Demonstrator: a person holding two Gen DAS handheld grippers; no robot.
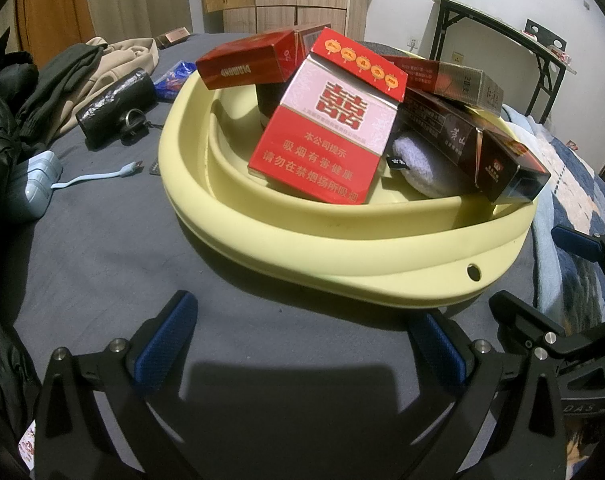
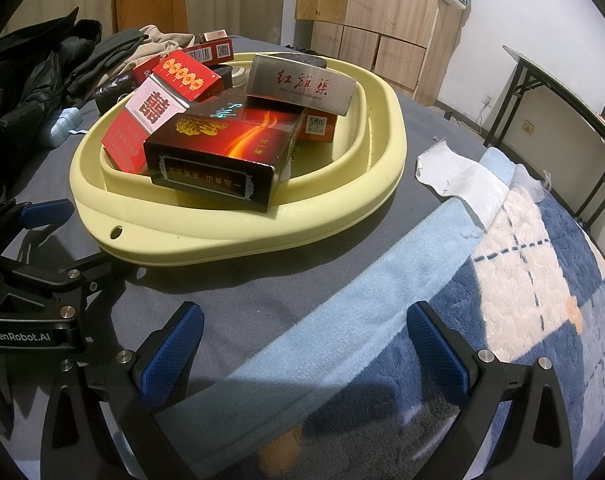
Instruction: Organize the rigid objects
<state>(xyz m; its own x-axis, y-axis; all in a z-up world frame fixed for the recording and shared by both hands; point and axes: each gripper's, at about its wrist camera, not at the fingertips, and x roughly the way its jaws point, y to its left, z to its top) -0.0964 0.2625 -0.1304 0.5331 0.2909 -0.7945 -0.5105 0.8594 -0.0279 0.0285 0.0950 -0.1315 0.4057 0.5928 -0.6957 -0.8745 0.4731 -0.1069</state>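
Left wrist view, left to right. At the far left of the frame a pale blue power bank (image 1: 38, 184) with its cable and a dark pouch (image 1: 114, 108) lie on the grey bed sheet (image 1: 114, 248), apart from the task's things. The left gripper (image 1: 302, 344) sits at the bottom of the frame, its fingers (image 1: 166, 344) spread wide with nothing between them. Straight ahead of them, in the centre of the frame, stands the pale yellow basin (image 1: 342, 264), its near rim just beyond the fingertips. The cartons are piled inside it: the Diamond carton (image 1: 246, 65) at upper left, the red double-happiness carton (image 1: 326, 120) propped upright in the middle, and the dark maroon carton (image 1: 474, 148) running from the centre down to lower right, its end overhanging the rim.

Right wrist view, left to right. The basin (image 2: 238, 236) lies in the upper left of the frame, off to the left of the right gripper (image 2: 306, 344), whose fingers (image 2: 174, 348) are likewise wide apart and empty above a blue-and-white blanket (image 2: 502, 264). The dark maroon carton (image 2: 222, 152) points its short end toward this camera; the silver carton (image 2: 302, 84) lies across the pile behind it. A white tissue (image 2: 458, 176) rests on the bed at right.

Judgement: the left gripper faces the basin squarely and seems the nearer; the right would have to swing leftward.
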